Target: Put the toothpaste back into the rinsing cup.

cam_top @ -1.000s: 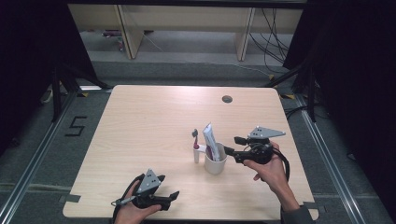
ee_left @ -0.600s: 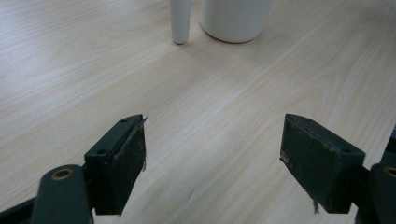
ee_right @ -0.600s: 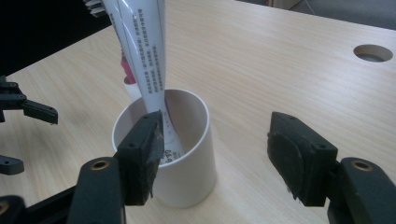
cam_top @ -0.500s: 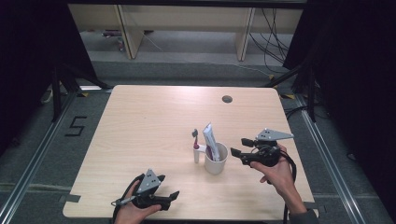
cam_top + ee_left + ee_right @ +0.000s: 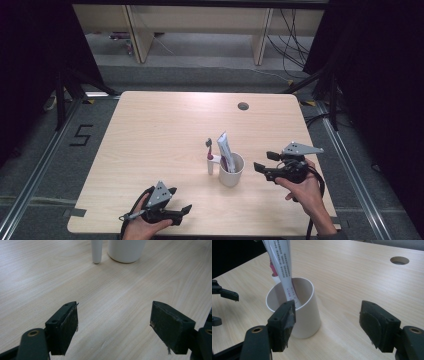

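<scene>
A white cup [image 5: 231, 170] stands mid-table with a white toothpaste tube [image 5: 223, 150] upright in it. A toothbrush [image 5: 210, 159] with a white handle stands just left of the cup. My right gripper [image 5: 265, 161] hovers to the right of the cup, open. Its jaws have just been opening and nothing lies between them. In the right gripper view the cup [image 5: 304, 315] and tube [image 5: 282, 265] sit just past the left jaw of the right gripper [image 5: 329, 322]. My left gripper [image 5: 180, 200] rests open near the front edge, with bare wood between its jaws [image 5: 113, 325].
A round cable hole [image 5: 243, 106] is cut in the far right part of the wooden table [image 5: 165, 130]. The left gripper view shows the cup's base [image 5: 126, 250] and the toothbrush handle [image 5: 96, 251] farther off. Dark curtains and floor rails flank the table.
The right gripper has drawn back to the right, away from the cup, and its jaws stand wider. The left gripper has not moved.
</scene>
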A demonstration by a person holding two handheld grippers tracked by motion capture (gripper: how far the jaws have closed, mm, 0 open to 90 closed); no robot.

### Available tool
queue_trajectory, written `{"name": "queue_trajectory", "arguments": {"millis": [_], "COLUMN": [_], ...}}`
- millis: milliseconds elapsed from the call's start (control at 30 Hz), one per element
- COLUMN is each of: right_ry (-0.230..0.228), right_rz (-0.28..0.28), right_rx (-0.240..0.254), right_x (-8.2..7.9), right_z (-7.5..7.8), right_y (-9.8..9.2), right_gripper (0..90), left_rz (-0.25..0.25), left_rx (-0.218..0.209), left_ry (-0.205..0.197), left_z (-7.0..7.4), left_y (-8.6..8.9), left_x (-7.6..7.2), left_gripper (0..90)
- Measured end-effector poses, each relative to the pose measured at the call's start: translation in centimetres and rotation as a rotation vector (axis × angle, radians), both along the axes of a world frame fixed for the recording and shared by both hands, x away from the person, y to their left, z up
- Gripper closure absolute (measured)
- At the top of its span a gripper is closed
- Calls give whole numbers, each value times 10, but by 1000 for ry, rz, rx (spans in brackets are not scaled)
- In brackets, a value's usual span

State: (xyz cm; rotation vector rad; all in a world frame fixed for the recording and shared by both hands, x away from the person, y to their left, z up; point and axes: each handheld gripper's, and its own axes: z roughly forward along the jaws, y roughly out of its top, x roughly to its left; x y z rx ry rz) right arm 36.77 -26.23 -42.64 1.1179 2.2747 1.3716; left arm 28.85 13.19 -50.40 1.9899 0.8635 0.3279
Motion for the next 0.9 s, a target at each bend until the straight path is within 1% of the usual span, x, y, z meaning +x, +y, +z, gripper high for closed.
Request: {"name": "queue_trajectory", "arguments": {"millis": [33,67,100,133,167,200,233,267,300,333,367,400,433,467,500,567,600,633,700,733,767,833,867,900], "right_ry": [21,-7,8,-13,3,6,-8,1,23,-1,11,0,2,28,-11,16,6,28,7,43,0,35,19,18], "right_rz": [-11,-3,-12,-13,-10,-18,-16,-20,-27,-19,-25,-21,-33,-37,-27,-35,-33,-41,-36,-43,-41,-46,-38,-51], "right_rx": [20,6,24,3,11,16,5,10,21,15,21,21,16,34,6,17,11,26,5,14,-8,14,-6,8], "right_x": [-2,-1,-3,-2,-4,-5,-4,-6,-8,-7,-9,-9,-10,-12,-10,-12,-12,-14,-14,-17,-16,-19,-18,-20], "right_z": [0,-1,-1,-1,-1,-2,-2,-2,-2,-3,-3,-4,-4,-5,-6,-7,-9,-9,-11,-11,-12,-13,-14,-15], "right_y": [0,-3,-3,-6,-7,-8,-10,-11,-11,-13,-14,-15,-16,-16,-20,-20,-22,-21,-25,-24,-26,-26,-28,-28], "right_gripper": [299,296,291,288,287,284,281,276,274,274,274,273,272,271,268,265,262,259,253,249,246,241,237,233], "left_rz": [-1,0,-1,0,0,1,2,4,6,9,9,10,11,9,12,12,9,9,14,13,13,14,15,14], "left_rx": [1,1,2,2,1,7,6,6,14,0,-1,-1,-1,-2,-1,-4,-2,-1,16,17,13,13,12,13], "left_ry": [0,0,1,0,1,4,4,4,3,6,5,6,5,7,7,3,7,6,9,9,9,9,9,9], "left_z": [0,0,0,0,0,0,0,0,0,0,0,0,0,0,0,-1,-1,-1,0,0,0,0,0,0], "left_y": [0,0,0,0,0,0,0,0,1,0,0,0,0,0,0,1,1,1,1,1,1,1,1,1], "left_x": [0,0,0,0,0,0,0,0,0,0,0,0,0,1,0,1,1,1,1,1,1,1,1,1], "left_gripper": [219,219,219,219,219,219,218,219,219,219,219,219,219,219,219,219,219,218,219,218,218,219,218,219]}}
